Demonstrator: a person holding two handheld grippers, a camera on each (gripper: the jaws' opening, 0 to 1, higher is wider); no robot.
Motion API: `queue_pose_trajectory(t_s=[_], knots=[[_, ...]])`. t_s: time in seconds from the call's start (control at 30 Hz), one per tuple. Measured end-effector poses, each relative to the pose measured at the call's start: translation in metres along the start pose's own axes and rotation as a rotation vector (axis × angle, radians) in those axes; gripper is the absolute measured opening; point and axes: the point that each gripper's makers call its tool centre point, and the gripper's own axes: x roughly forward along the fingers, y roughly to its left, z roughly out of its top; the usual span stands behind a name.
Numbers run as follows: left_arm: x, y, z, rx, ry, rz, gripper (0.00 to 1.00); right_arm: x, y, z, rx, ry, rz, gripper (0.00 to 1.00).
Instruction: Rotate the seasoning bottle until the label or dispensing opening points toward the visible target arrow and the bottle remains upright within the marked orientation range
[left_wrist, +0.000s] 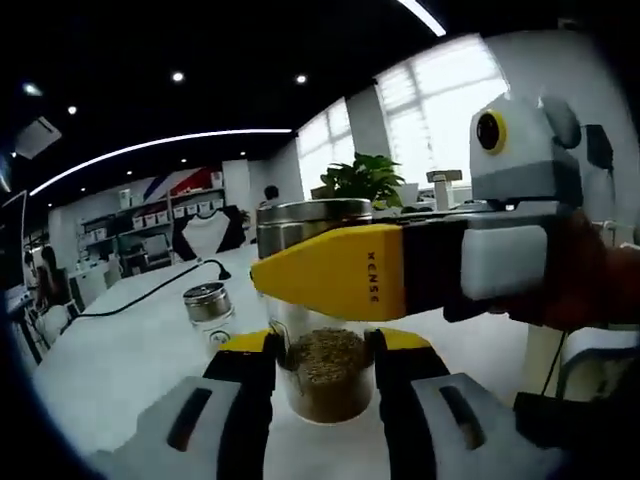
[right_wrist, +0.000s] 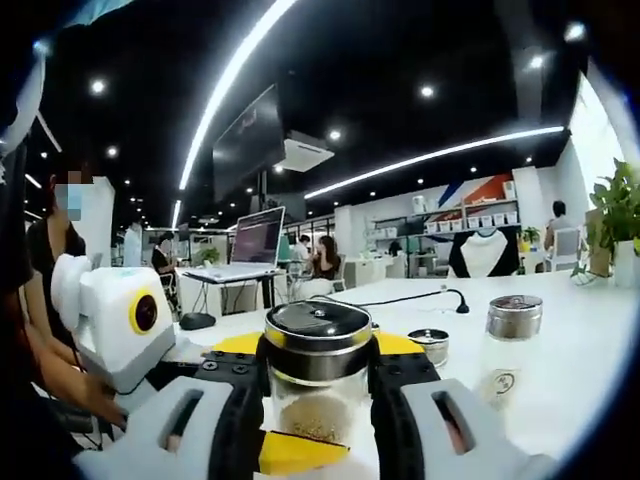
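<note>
Seasoning bottle (left_wrist: 325, 370) — glass, steel-capped, seed-filled — stands upright.

This is a large open-plan office or demo workspace. Beyond the tongs, long white tables (right_wrist: 560, 330) run back under a black ceiling with recessed spotlights and curved light strips (right_wrist: 235, 75). To the upper left of the right gripper's jaws, an open laptop (right_wrist: 250, 245) sits on a desk, with seated people (right_wrist: 322, 258) behind it. Shelving with white boxes (left_wrist: 150, 222) lines the far wall. Tall windows (left_wrist: 440, 100) and a potted plant (left_wrist: 362, 180) stand behind the left gripper's jaws.
</note>
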Motion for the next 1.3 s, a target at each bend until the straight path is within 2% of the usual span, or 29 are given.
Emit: queue_pose_trajectory(t_s=[0.1, 0.13, 0.23, 0.37, 0.43, 0.5, 0.67, 0.77, 0.87, 0.93, 1.03, 1.07, 1.1, 1.13, 1.3], knots=[[0.000, -0.003, 0.003, -0.022, -0.045, -0.062, 0.42, -0.002, 0.000, 0.001, -0.006, 0.002, 0.030, 0.37], [-0.001, -0.007, 0.003, -0.031, -0.060, -0.105, 0.42, -0.003, 0.002, 0.000, -0.008, 0.018, 0.071, 0.37], [-0.004, -0.015, 0.002, -0.061, -0.075, -0.222, 0.41, -0.008, 0.002, -0.001, -0.016, 0.032, 0.133, 0.37], [-0.008, -0.019, 0.004, -0.059, -0.097, -0.283, 0.42, -0.016, 0.014, 0.002, -0.003, 0.022, 0.262, 0.37], [-0.009, -0.024, 0.008, -0.100, -0.113, -0.336, 0.42, -0.020, 0.020, 0.006, -0.041, 0.016, 0.327, 0.37], [-0.010, -0.028, 0.012, -0.095, -0.141, -0.377, 0.42, -0.023, 0.025, 0.009, -0.077, 0.013, 0.365, 0.37], [-0.014, -0.032, 0.019, -0.099, -0.152, -0.484, 0.42, -0.029, 0.026, 0.016, -0.091, 0.008, 0.421, 0.37], [-0.016, -0.037, 0.021, -0.131, -0.149, -0.560, 0.42, -0.033, 0.027, 0.019, -0.084, 0.001, 0.463, 0.37], [-0.016, -0.041, 0.020, -0.142, -0.145, -0.582, 0.42, -0.037, 0.029, 0.019, -0.077, -0.006, 0.497, 0.37], [-0.014, -0.044, 0.018, -0.132, -0.124, -0.565, 0.41, -0.036, 0.027, 0.015, -0.049, 0.006, 0.500, 0.37], [-0.008, -0.038, 0.013, -0.155, -0.090, -0.482, 0.41, -0.033, 0.014, 0.011, 0.007, 0.008, 0.422, 0.37], [-0.005, -0.034, 0.013, -0.143, -0.092, -0.427, 0.41, -0.032, 0.011, 0.012, 0.021, 0.003, 0.395, 0.37], [-0.004, -0.032, 0.013, -0.137, -0.092, -0.408, 0.40, -0.030, 0.005, 0.010, 0.042, 0.011, 0.355, 0.37], [-0.001, -0.028, 0.010, -0.100, -0.073, -0.341, 0.40, -0.029, 0.003, 0.008, 0.044, 0.021, 0.336, 0.37], [0.007, -0.024, 0.004, -0.060, -0.039, -0.240, 0.40, -0.022, -0.003, 0.002, 0.006, 0.038, 0.218, 0.38]])
